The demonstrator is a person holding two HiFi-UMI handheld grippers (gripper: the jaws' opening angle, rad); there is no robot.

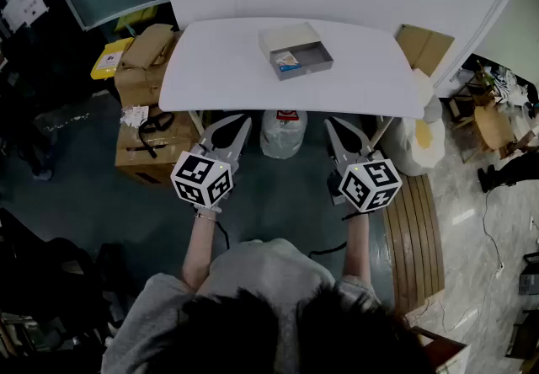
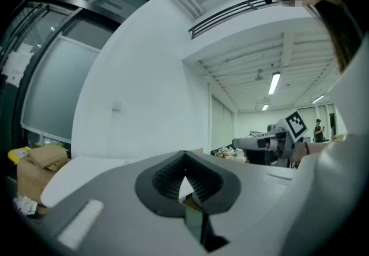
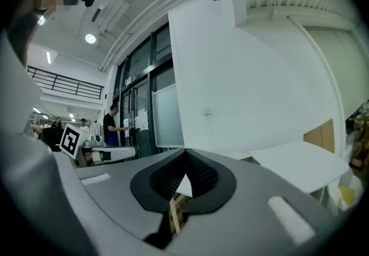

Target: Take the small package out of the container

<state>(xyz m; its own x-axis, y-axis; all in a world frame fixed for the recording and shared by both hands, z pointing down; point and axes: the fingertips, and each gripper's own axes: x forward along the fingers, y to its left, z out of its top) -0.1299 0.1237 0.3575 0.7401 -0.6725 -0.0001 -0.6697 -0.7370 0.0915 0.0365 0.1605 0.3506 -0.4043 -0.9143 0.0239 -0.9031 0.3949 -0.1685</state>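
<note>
Small package (image 1: pixel 286 61): it lies flat inside the container, toward the left end. I have not touched it yet.

Counter (image 1: pixel 210 69): white, carrying only the container, which sits toward the far side.

Container (image 1: pixel 307 72): a shallow grey box. The lid is folded open on the far side, so I judge the way in from above is free.

Left gripper (image 1: pixel 243 120) and right gripper (image 1: pixel 330 122): I hold both short of the counter's near edge, over the floor and well apart from the container. The left fingers (image 2: pixel 164 179) meet tip to tip with nothing between them. The right fingers (image 3: pixel 158 183) are closed the same way and are also empty.

Step in hand, as I judge it: the reach.
- Spread one gripper's fingers before they cross the container's rim, not over the package.
- The package looks thin and lies flat on the floor of the box. I should come down steeply and pinch an edge or a raised corner rather than its face.
- The box looks light and may slide or lift with the package. I should rest the other gripper against a wall to steady it.
- Lift straight up until the package is clear of the rim before moving it sideways.
</note>
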